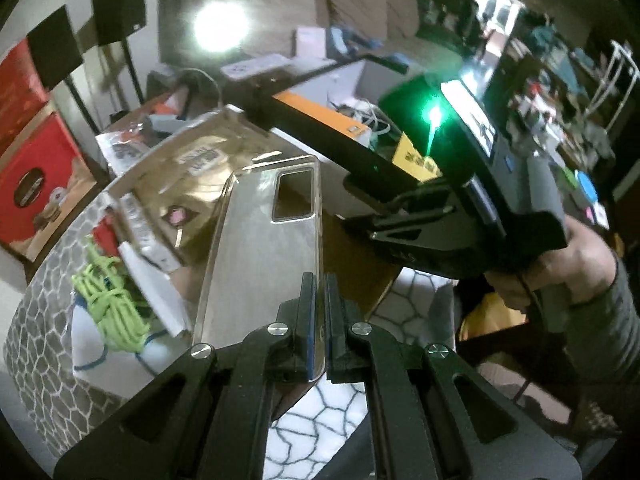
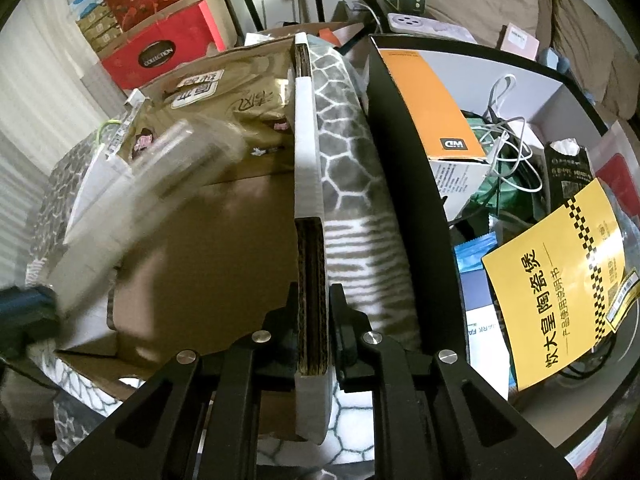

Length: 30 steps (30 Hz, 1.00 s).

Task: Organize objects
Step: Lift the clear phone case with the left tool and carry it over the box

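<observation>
The left tool grips a clear phone case at frame centre, above the cardboard box; the right tool clamps the box wall. The black bin at right remains cluttered: sorting looks far from finished.

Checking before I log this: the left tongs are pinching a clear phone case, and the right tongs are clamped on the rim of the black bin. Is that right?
Not quite. The left tongs do pinch the clear phone case, but the right wrist view shows the right tongs clamped on the cardboard box wall, not the black bin.
</observation>
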Available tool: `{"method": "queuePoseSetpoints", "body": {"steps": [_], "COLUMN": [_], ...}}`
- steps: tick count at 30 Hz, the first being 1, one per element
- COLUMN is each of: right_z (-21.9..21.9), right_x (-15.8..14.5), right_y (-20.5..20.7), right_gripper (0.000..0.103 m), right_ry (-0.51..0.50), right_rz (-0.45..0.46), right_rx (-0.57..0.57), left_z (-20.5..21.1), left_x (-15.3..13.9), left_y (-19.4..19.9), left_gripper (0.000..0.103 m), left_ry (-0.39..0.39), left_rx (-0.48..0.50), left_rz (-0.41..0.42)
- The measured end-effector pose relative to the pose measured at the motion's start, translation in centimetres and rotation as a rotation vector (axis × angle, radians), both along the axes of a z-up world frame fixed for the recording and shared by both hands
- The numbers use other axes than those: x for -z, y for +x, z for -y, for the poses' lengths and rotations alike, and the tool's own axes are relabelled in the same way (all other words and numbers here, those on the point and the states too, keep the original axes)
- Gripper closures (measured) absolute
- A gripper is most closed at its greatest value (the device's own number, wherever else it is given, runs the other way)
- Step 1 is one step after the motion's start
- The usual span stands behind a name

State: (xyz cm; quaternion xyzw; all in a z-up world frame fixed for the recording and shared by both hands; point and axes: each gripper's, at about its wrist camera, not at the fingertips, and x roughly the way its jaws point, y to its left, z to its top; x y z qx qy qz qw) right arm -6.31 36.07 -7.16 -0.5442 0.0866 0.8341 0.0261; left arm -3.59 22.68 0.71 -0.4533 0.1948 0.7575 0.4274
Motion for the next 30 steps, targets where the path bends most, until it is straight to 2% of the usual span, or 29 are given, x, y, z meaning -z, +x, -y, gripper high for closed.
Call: {"method": "queuePoseSetpoints", "body": {"steps": [9,12,17,19,22,24,25,30], "right_z": [0.0,0.0,0.1,0.1,0.0,0.1,0.1,0.2], "right_x": [-0.4,-0.4,-0.4,-0.4,-0.4,-0.4,-0.4,-0.4], "right_y": [0.5,0.5,0.6,0.5,0.6,0.5,0.5,0.4], "right_gripper": [0.089,0.089,0.088,0.088,0.088,0.087,0.087,0.087], "right_ry": [-0.014,-0.015,-0.011,-0.012,-0.014,-0.014,-0.012,-0.008], "right_rz": [-0.004,-0.002,-0.002,-0.001,-0.001,-0.001,0.001,0.004], "right_rx": [-0.002,-0.004,-0.004,-0.004,-0.002,-0.003,-0.004,-0.005], "left_z": [-1.4,-1.2,-0.8,-0.6,0.6,1.8,2.1,2.0], "left_x": [2.9,3.8,4.2,4.3,2.9,1.4,1.0,1.1], "left_y": [-0.2,-0.8,-0.9,-1.3,-1.8,-2.5,-2.8,-4.2], "left_gripper": [0.100,0.100,0.099,0.093,0.086,0.068,0.066,0.068], "left_ry": [-0.074,-0.069,-0.077,-0.087,-0.013,0.059,0.070,-0.024], "left_rx": [0.072,0.064,0.077,0.055,0.026,-0.004,-0.020,-0.097], "left_rz": [0.047,0.106,0.136,0.143,0.149,0.149,0.135,0.045]}}
